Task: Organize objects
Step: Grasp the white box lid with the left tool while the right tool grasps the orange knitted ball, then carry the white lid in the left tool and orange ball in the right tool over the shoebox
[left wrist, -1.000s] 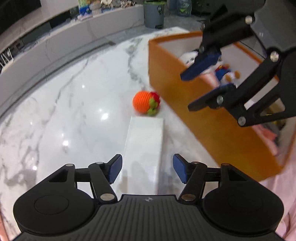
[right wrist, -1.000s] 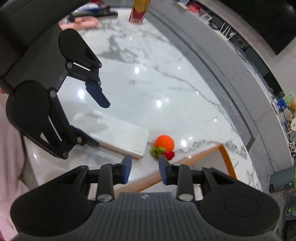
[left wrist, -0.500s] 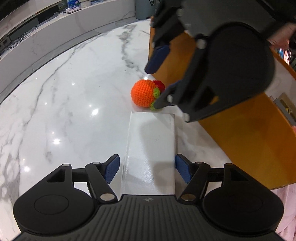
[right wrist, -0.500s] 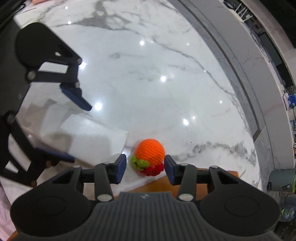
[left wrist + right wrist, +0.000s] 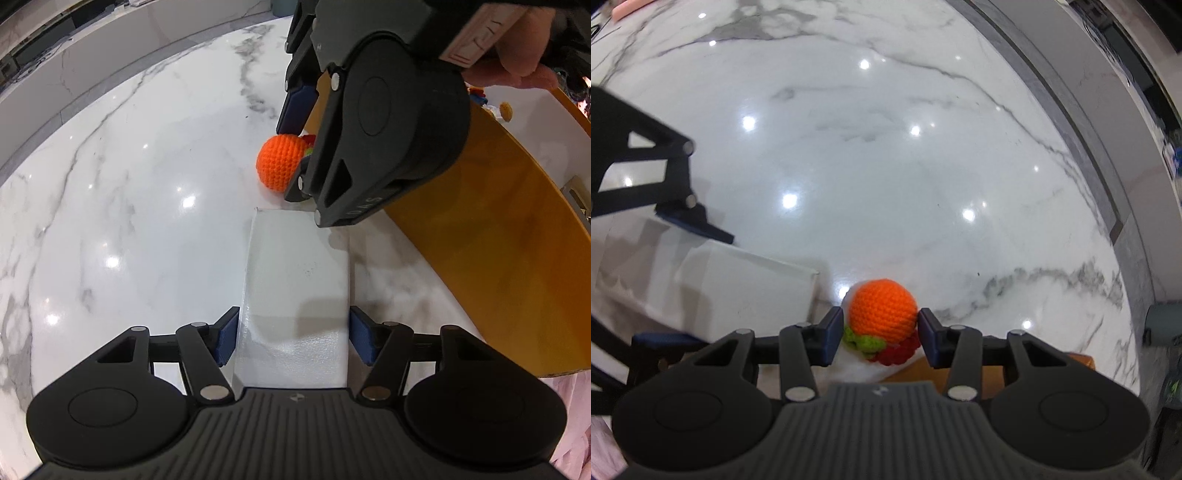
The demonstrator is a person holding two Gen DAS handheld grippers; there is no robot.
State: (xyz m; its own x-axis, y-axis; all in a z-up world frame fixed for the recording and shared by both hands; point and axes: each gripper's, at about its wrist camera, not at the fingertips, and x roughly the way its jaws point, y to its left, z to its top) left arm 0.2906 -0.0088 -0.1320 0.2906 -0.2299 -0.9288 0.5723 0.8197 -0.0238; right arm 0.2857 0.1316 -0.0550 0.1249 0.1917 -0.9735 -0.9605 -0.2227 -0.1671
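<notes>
An orange crocheted ball [image 5: 882, 314] with green and red bits lies on the marble counter [image 5: 886, 147] beside the orange box [image 5: 498, 229]; it also shows in the left wrist view [image 5: 277, 168]. My right gripper [image 5: 880, 334] is open with its pads on either side of the ball, close to it. A white rectangular box [image 5: 295, 288] lies flat on the counter. My left gripper [image 5: 293, 339] is open and straddles the near end of the white box, pads close to its sides. The white box also shows in the right wrist view [image 5: 738, 284].
The orange box holds small toys [image 5: 495, 107] at its far end. The marble counter stretches wide to the left, ending at a grey raised ledge [image 5: 92, 55]. A grey bin [image 5: 1165, 321] stands beyond the counter.
My right gripper came down from above the orange box and now has the crocheted ball between its open pads. My left gripper moved forward over the white box's near end.
</notes>
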